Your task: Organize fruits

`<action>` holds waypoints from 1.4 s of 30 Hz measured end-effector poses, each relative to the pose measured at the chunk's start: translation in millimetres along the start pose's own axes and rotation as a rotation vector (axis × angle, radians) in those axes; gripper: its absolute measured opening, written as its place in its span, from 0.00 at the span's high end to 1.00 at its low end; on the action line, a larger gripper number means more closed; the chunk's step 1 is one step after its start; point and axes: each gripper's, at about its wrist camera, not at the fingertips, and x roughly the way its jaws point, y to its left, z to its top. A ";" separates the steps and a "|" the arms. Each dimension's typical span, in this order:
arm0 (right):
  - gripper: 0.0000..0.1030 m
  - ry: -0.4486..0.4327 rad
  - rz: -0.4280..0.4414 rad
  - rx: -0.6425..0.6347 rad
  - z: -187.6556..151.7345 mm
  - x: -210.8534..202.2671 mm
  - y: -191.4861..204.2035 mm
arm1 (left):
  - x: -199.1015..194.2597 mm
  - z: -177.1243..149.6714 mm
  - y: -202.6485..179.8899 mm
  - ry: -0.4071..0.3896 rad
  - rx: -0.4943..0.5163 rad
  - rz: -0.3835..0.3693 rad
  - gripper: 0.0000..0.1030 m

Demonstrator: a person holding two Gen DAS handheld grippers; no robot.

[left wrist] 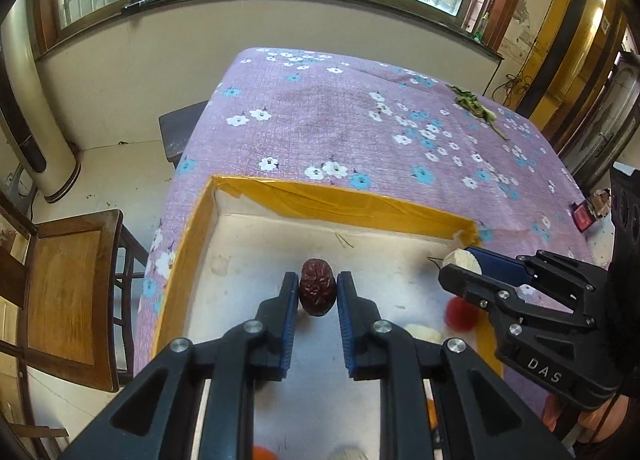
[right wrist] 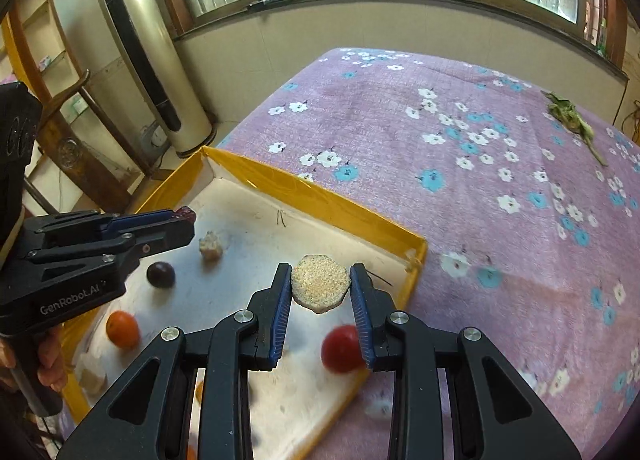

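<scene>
Barred windows run behind a table under a purple flowered cloth (left wrist: 340, 119), where a shallow yellow-taped white tray (left wrist: 328, 199) sits. Left gripper (left wrist: 318, 292), tilted steeply down over the tray, pinches a wrinkled dark-red date (left wrist: 317, 292) between narrow blue pads. Right gripper (right wrist: 321, 288), angled likewise, clamps a pale, rough-cut round fruit slice (right wrist: 320, 287). At its 4 o'clock lies a red round fruit (right wrist: 340, 348); around 9 o'clock lie a dark plum (right wrist: 161, 274) and an orange (right wrist: 122, 328). A hand (right wrist: 48, 356) grips the left handle.

1 red date (left wrist: 317, 287), 1 orange (right wrist: 122, 328), 1 tomato (right wrist: 341, 348), 1 plum (right wrist: 161, 274), 2 grippers.
</scene>
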 end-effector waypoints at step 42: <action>0.31 0.020 -0.101 0.005 -70.8 -70.2 21.8 | -53.6 -49.2 14.2 -0.084 -0.106 0.148 0.17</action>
